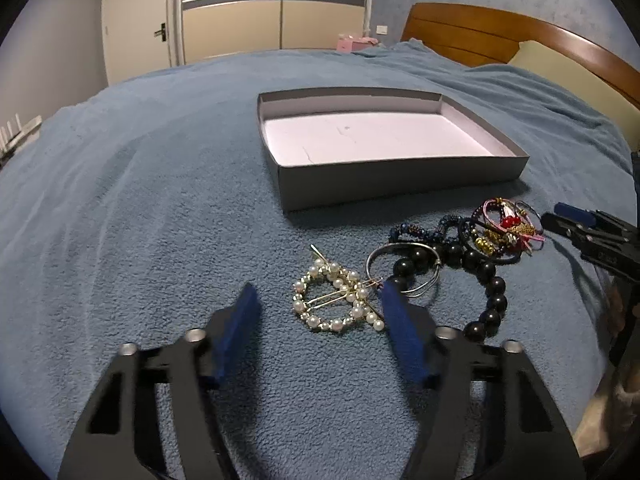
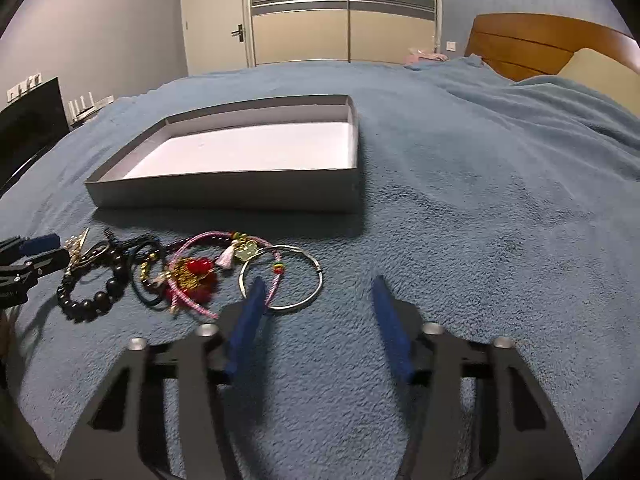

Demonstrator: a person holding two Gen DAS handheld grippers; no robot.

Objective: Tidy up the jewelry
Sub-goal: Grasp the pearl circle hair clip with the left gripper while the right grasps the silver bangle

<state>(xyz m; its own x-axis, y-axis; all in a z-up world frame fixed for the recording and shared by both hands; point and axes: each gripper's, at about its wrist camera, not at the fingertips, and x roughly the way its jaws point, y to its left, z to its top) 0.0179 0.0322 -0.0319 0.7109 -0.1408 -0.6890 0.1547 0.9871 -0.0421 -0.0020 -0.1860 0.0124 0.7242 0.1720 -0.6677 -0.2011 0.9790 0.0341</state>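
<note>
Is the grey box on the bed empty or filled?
Empty: the grey box shows only its bare white floor in both views; all jewelry lies outside on the blanket.

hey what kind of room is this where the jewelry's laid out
Most likely a bedroom: the jewelry lies on a bed with a blue blanket, a wooden headboard and a pillow, and a sliding-door wardrobe stands behind.

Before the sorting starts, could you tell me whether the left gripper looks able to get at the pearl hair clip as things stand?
Probably yes. The pearl hair clip lies flat on the blanket just ahead of the left gripper, between its open fingers, with nothing on top. One snag: the silver bangle and black bead bracelet lie close beside it.
</note>
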